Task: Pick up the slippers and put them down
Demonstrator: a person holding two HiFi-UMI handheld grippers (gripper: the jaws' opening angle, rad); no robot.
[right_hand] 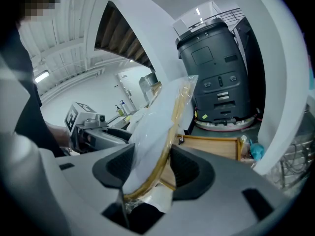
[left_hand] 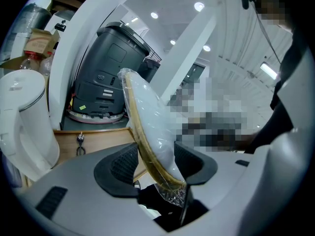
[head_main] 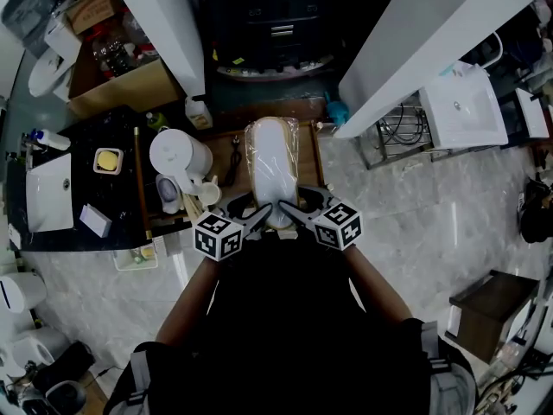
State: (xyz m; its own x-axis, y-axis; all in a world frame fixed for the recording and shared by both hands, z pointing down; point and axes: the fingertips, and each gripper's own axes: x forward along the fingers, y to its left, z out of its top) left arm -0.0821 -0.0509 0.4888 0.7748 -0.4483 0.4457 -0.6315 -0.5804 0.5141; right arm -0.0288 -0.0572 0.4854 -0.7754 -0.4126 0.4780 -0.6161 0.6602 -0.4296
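A pair of white slippers (head_main: 272, 167), sealed in a clear plastic bag (left_hand: 173, 194) with a tan edge showing along the sole, is held out in front of the person, running towards 12 o'clock from the two grippers. The left gripper (head_main: 257, 220) has the near end of the pack from 9 o'clock, and its fingers (left_hand: 118, 163) pinch the bagged slippers between them. The right gripper (head_main: 294, 213) takes the same end from 3 o'clock, and its fingers (right_hand: 192, 168) likewise clamp the pack. In both gripper views the pack tilts upward away from the fingers. Below it is a wooden counter (head_main: 226, 158) with a raised rim; I cannot tell whether the far tip touches it. A white kettle (head_main: 179, 156) stands at 9 o'clock from the slippers. At 12 o'clock, beyond the counter, a dark grey machine (left_hand: 108, 68) sits on a round base.
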